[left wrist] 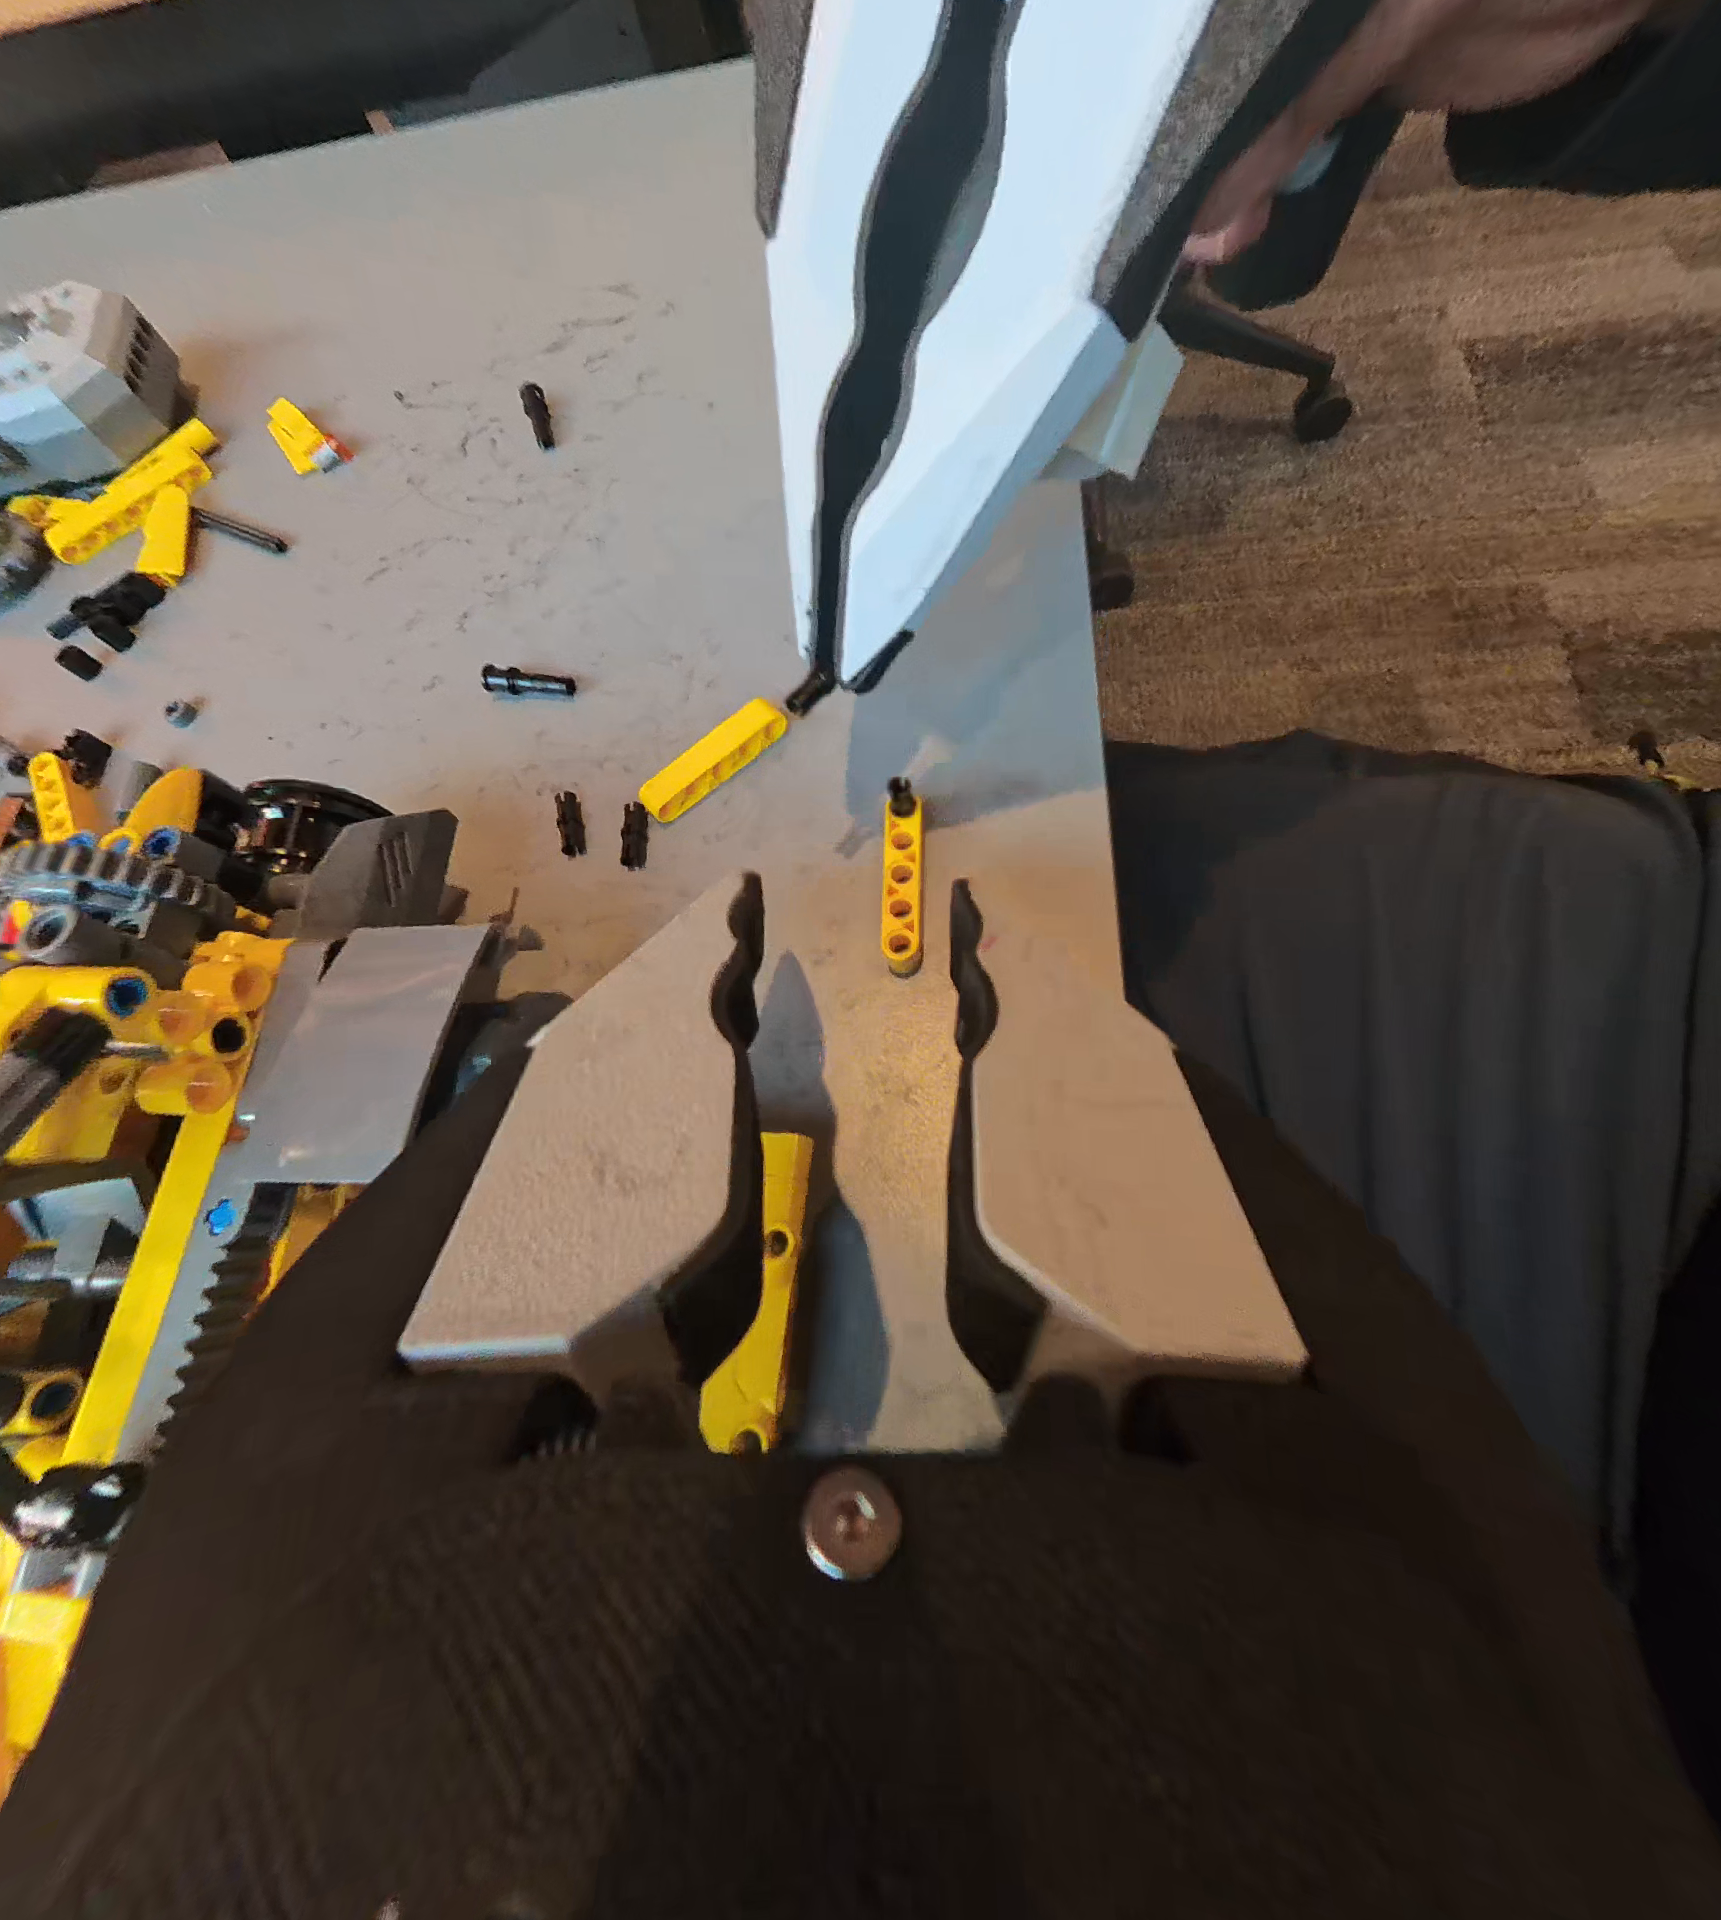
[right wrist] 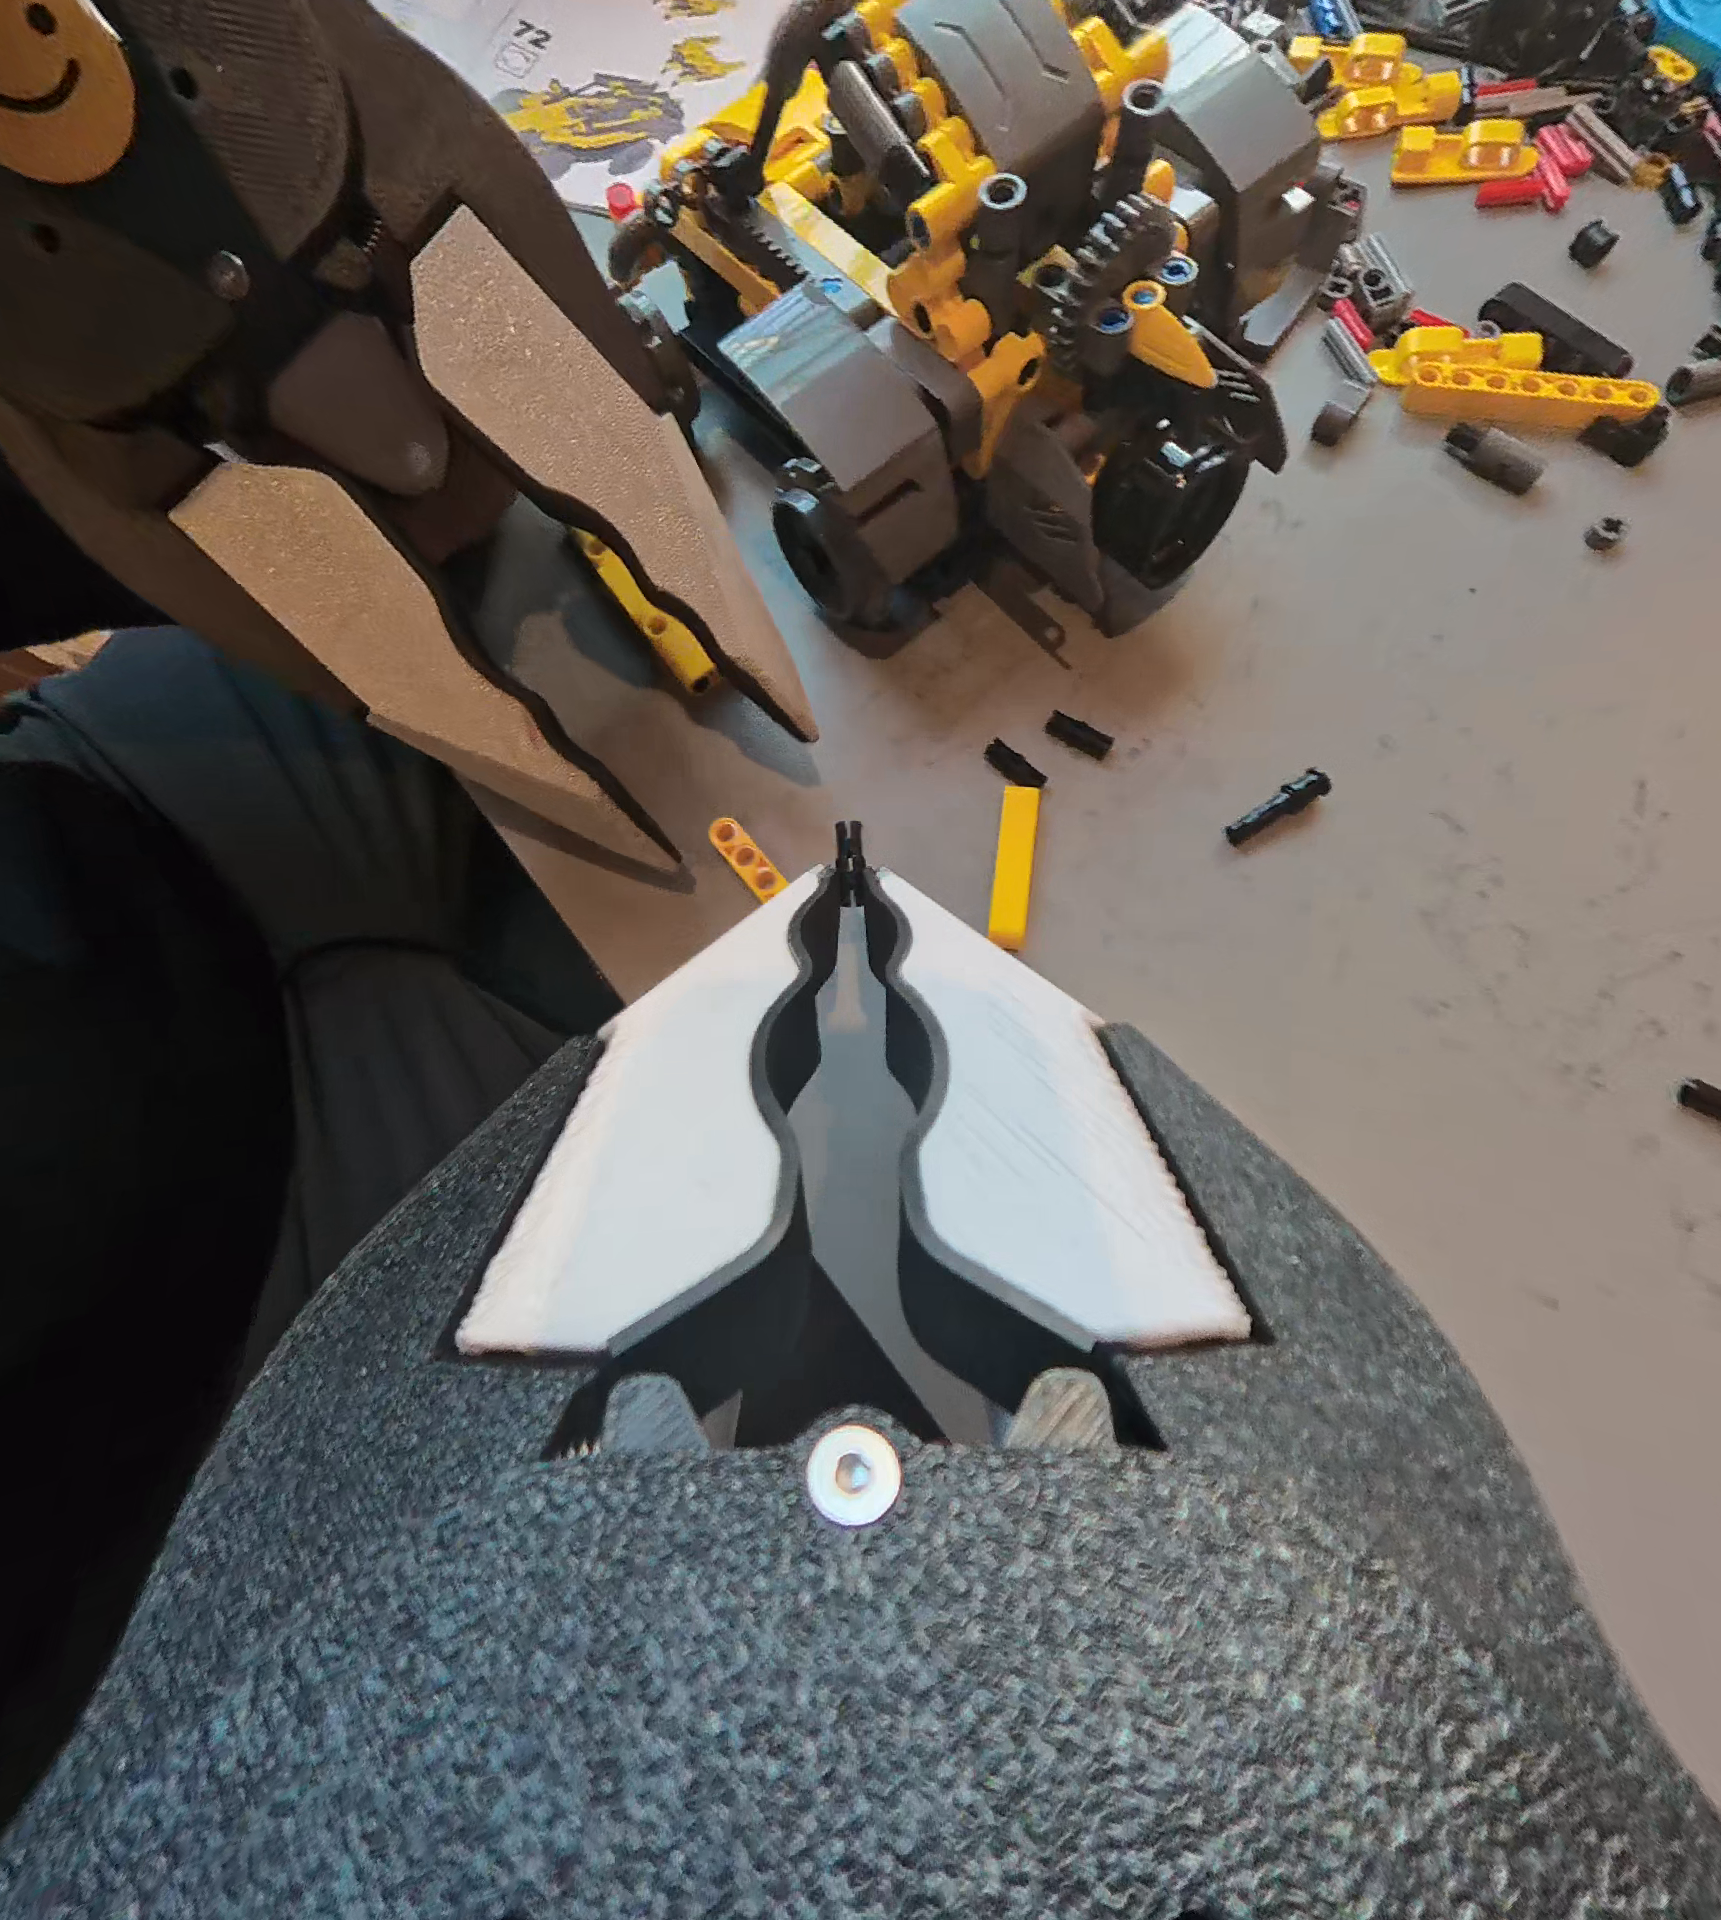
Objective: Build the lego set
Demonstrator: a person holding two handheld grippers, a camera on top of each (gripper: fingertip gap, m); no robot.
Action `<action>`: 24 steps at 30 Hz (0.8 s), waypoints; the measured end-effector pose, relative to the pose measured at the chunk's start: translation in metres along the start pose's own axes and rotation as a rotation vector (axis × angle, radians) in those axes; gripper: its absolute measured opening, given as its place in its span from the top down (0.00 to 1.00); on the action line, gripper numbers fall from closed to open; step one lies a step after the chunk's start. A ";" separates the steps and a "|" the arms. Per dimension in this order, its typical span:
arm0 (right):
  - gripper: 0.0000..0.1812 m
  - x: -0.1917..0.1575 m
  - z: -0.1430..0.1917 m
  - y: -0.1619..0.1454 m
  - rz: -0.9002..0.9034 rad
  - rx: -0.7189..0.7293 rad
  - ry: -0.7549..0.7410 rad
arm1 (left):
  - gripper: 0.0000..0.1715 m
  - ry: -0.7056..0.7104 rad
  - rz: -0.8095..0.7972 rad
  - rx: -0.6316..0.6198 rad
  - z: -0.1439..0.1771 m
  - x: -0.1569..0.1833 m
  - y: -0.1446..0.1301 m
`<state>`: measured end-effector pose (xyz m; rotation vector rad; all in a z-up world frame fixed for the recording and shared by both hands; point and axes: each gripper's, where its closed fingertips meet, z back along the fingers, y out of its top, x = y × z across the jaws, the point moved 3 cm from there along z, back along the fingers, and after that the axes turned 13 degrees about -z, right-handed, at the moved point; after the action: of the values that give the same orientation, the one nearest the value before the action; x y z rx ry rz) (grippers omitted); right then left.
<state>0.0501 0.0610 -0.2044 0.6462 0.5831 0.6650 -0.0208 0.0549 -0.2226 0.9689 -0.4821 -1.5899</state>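
The black pin [right wrist: 848, 854] sits pinched at the very tip of the right claw [right wrist: 848, 883], whose white fingers [right wrist: 1032, 1143] are closed on it, just over the desk [right wrist: 1355, 935] near its front edge. In the left wrist view that pin [left wrist: 810, 690] nearly touches the end of a yellow beam [left wrist: 716, 761] lying flat.

The left claw [left wrist: 856, 914] hangs with its jaws moderately apart, gripping nothing at the tips; a yellow bar [left wrist: 762, 1288] lies against the inner face of one finger further back, and whether it is held I cannot tell. A short yellow holed beam [left wrist: 903, 883] with a dark pin at its far end lies just beyond those tips, close to the desk's front edge.

Such a shallow grip looks prone to twisting, so the pin wants steady, straight handling. Loose black pins [right wrist: 1048, 748] and the partly built yellow-and-grey vehicle [right wrist: 991, 343] lie further in.
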 end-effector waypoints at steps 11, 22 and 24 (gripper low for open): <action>0.98 -0.030 -0.001 0.003 0.126 -0.018 0.052 | 0.86 0.042 -0.024 0.063 0.008 -0.001 0.006; 0.98 -0.039 -0.004 0.002 0.217 -0.089 0.085 | 0.92 0.000 -0.082 0.154 0.014 0.011 0.018; 0.98 -0.040 -0.005 0.001 0.242 -0.106 0.087 | 0.94 0.001 -0.085 0.157 0.014 0.011 0.018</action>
<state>0.0200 0.0351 -0.1957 0.5953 0.5510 0.9486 -0.0214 0.0370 -0.2047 1.1208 -0.5787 -1.6462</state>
